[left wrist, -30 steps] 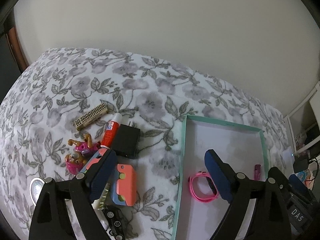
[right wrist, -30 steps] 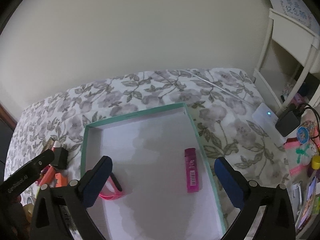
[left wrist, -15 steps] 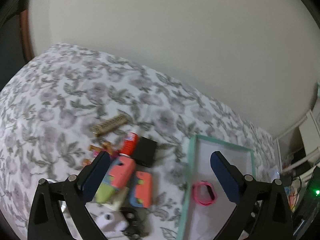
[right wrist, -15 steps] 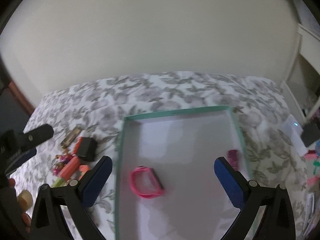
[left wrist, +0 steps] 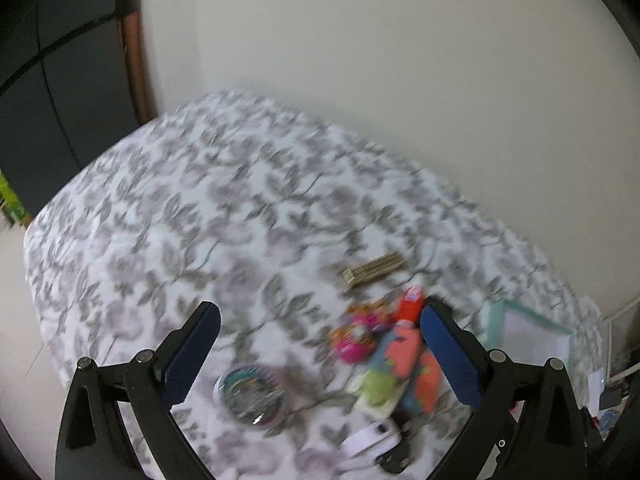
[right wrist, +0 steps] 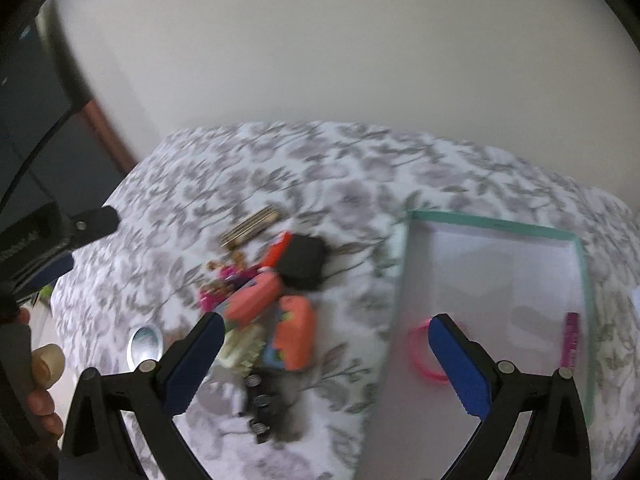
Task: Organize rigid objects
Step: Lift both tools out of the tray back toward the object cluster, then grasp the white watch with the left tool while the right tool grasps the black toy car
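Both views are blurred by motion. My left gripper (left wrist: 318, 346) hangs open over the floral cloth, nothing between its fingers; a pile of small objects lies by its right finger: a round tin (left wrist: 251, 394), a pink toy figure (left wrist: 356, 342) and an orange case (left wrist: 402, 354). My right gripper (right wrist: 324, 356) is open too, above the same pile: orange cases (right wrist: 294, 332), a black block (right wrist: 302, 262), a toy car (right wrist: 262, 406), a tan comb-like bar (right wrist: 250, 226). The teal-rimmed tray (right wrist: 492, 224) holds a pink band (right wrist: 420, 354) and a magenta tube (right wrist: 570, 338).
The floral-covered surface (left wrist: 180, 220) ends at a pale wall behind and drops off at the left, where dark furniture (left wrist: 52, 80) stands. A person's hand (right wrist: 40, 364) and the left gripper's finger (right wrist: 92, 220) show at the left edge of the right wrist view.
Both grippers have swung left, away from the tray and toward the pile of small objects. The tray now sits at the right of each view. Both stay open and empty.
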`<action>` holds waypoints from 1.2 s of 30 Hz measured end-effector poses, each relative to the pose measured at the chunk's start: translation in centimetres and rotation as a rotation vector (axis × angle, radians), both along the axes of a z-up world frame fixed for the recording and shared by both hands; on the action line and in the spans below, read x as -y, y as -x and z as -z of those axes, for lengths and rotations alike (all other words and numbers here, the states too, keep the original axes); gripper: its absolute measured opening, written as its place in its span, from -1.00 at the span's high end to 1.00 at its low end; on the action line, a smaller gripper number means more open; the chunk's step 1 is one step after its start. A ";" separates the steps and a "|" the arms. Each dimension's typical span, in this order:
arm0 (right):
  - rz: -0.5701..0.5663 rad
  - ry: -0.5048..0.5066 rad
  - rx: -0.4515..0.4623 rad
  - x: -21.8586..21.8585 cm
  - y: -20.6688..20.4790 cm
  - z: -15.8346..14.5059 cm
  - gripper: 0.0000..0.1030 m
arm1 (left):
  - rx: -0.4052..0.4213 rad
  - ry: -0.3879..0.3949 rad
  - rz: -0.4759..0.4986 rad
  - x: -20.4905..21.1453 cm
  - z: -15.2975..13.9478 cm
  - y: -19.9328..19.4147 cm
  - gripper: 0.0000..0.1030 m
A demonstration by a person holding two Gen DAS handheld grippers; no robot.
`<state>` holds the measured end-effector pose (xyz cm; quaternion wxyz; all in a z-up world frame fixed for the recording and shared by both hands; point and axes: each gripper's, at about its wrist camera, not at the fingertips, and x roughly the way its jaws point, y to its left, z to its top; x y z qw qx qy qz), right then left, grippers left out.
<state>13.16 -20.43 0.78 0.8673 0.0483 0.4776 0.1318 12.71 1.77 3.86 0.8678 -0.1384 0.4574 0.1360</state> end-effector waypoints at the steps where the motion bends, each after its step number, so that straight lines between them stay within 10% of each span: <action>1: -0.016 0.002 0.006 -0.6 0.2 0.1 -1.00 | -0.013 0.008 -0.010 -0.5 0.3 0.3 -0.95; 15: -0.124 0.032 -0.163 -4.5 1.4 4.9 -0.96 | -0.228 0.074 -0.053 -1.9 6.5 3.7 -0.94; 36: -0.171 -0.070 -0.309 -2.9 2.4 7.3 0.06 | -0.279 0.233 0.135 4.0 8.8 4.2 -0.60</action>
